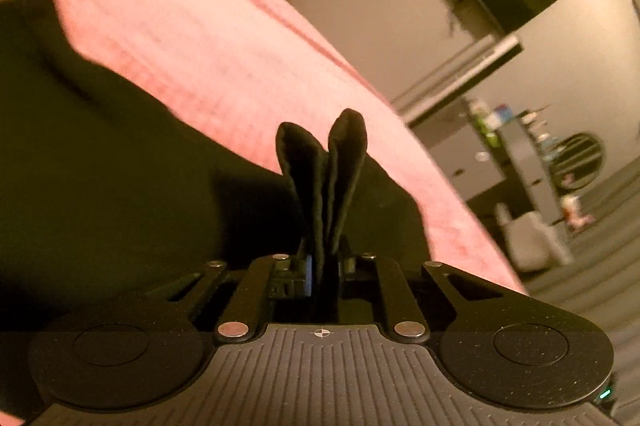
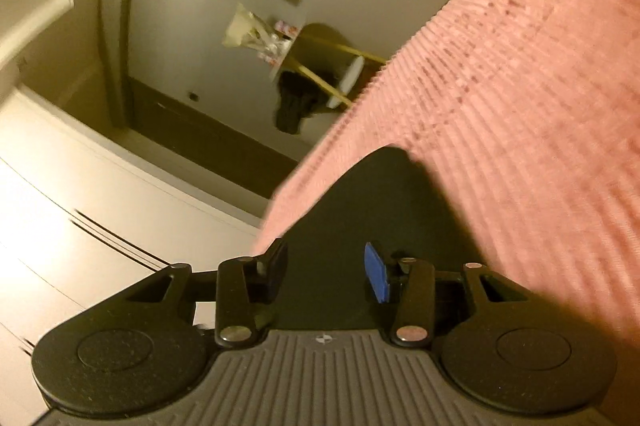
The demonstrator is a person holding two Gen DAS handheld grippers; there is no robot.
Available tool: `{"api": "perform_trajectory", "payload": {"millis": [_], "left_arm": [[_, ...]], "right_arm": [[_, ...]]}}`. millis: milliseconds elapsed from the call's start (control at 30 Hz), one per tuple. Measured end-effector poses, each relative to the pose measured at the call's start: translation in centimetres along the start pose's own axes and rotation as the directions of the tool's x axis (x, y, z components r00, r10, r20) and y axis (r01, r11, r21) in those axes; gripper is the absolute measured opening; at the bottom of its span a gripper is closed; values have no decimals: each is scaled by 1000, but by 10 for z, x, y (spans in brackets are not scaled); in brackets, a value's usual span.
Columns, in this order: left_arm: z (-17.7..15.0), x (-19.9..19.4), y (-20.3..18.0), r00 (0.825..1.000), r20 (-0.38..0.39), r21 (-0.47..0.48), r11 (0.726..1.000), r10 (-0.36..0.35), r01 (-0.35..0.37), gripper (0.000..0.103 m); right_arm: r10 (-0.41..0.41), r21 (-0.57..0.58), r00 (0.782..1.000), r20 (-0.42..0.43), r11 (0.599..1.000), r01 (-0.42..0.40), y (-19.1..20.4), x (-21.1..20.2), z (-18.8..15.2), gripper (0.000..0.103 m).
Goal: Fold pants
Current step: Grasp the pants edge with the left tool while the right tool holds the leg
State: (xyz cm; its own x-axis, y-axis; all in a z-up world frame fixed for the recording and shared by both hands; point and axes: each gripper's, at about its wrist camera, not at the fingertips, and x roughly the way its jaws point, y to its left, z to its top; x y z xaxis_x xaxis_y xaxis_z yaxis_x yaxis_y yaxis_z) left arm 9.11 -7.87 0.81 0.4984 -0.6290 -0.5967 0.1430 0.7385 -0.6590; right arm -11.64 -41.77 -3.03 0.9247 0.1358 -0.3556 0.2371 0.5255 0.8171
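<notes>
One pink ribbed bed cover (image 1: 208,38) is seen in both views, and one pair of black pants (image 1: 100,162) is spread on it. In the left view the pants fill the left and lower part, and their long axis cannot be told because the picture is dark and blurred. Two folded loops of the black cloth stand up out of the left gripper (image 1: 322,266), pointing away from the camera; this gripper is clamped on the pants. In the right view one pointed corner of the pants (image 2: 384,194) is seen, pointing away from the camera toward the edge of the bed. The right gripper (image 2: 326,276) is held apart over this cloth, with nothing pinched between its two fingers.
</notes>
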Motion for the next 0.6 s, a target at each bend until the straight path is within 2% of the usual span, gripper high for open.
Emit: {"api": "perform_trajectory", "payload": {"millis": [33, 100, 167, 267, 333, 467, 533, 600], "left_arm": [[1, -7, 6, 999, 2, 38, 999, 35, -35, 14], [-2, -17, 19, 991, 0, 114, 984, 135, -134, 24], [-9, -20, 37, 978, 5, 109, 972, 207, -206, 45], [-16, -18, 56, 985, 7, 14, 985, 172, -172, 51], [-13, -16, 58, 990, 16, -25, 990, 141, -141, 54], [-7, 1, 48, 997, 5, -38, 997, 71, -71, 74], [-7, 11, 47, 998, -1, -25, 998, 65, -65, 74], [-6, 19, 44, 998, 8, -7, 998, 67, -67, 66]], "right_arm": [[-54, -32, 998, -22, 998, 53, 4, 3, 0, 42], [-106, -64, 990, -89, 993, 100, 6, 14, -2, 30], [-182, -122, 967, -178, 979, 162, 13, 32, -5, 27], [-294, -231, 917, -269, 944, 235, 24, 55, -12, 25], [-353, -293, 886, -300, 918, 266, 29, 66, -16, 24], [-413, -377, 853, -318, 881, 286, 35, 75, -22, 23], [-437, -403, 841, -319, 866, 297, 36, 78, -24, 22], [-461, -431, 829, -316, 848, 308, 40, 83, -26, 22]]}}
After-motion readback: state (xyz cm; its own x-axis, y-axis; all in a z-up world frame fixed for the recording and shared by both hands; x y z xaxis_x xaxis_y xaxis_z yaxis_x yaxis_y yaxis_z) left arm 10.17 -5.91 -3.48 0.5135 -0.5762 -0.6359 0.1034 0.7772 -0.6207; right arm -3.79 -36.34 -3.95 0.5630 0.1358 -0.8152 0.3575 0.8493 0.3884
